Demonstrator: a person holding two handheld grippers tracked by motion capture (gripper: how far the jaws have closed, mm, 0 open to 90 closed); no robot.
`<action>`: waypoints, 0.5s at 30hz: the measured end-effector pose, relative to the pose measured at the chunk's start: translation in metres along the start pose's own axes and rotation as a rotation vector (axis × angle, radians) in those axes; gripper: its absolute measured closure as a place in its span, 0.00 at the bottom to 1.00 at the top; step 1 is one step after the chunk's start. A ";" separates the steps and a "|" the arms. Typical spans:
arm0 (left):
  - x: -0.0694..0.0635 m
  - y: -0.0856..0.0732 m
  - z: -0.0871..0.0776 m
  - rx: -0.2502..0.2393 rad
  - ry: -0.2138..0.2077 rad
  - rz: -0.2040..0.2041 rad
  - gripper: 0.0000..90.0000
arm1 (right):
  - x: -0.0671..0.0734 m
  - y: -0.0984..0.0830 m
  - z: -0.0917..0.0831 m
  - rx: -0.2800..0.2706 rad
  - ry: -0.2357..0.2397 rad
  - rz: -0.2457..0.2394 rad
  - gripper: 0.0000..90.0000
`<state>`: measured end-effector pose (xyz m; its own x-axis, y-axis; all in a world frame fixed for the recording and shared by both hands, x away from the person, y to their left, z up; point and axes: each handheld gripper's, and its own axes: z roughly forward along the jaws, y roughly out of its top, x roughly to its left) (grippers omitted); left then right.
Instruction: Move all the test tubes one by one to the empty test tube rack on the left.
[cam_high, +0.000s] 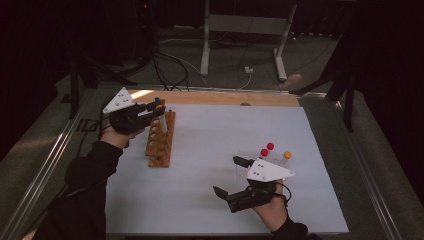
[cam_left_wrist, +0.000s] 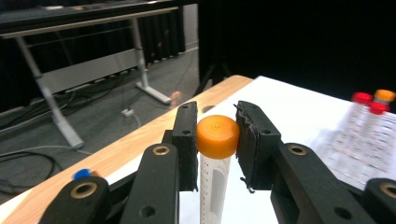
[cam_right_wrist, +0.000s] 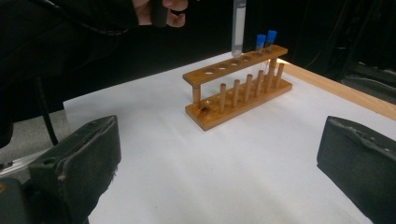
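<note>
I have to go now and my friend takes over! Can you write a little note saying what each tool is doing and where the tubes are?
Left tool: shut on the orange-capped tube, held upright just above the wooden rack, over a hole near the blue ones.
Right tool: open, nothing between its pads, low over the white table.
Done: two blue-capped tubes stand at one end of the rack.
Left: lower the held tube into a free hole and let go. Three more tubes, two red-capped and one with an orange cap, wait in the clear holder beside the right tool.
</note>
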<state>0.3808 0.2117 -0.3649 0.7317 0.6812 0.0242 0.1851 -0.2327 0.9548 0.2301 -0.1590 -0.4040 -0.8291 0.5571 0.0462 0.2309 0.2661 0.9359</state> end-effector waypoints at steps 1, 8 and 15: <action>0.003 0.000 0.001 0.000 0.008 0.001 0.80 | 0.000 0.000 0.000 0.000 0.001 0.000 0.00; 0.021 -0.004 0.007 0.015 0.064 -0.017 0.80 | -0.001 -0.001 0.000 0.001 0.003 0.000 0.00; 0.038 -0.010 0.017 0.014 0.118 -0.048 0.80 | 0.000 -0.001 -0.001 0.002 0.006 -0.002 0.00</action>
<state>0.4184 0.2282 -0.3785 0.6396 0.7686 0.0141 0.2278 -0.2070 0.9514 0.2295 -0.1599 -0.4050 -0.8327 0.5518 0.0468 0.2304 0.2683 0.9354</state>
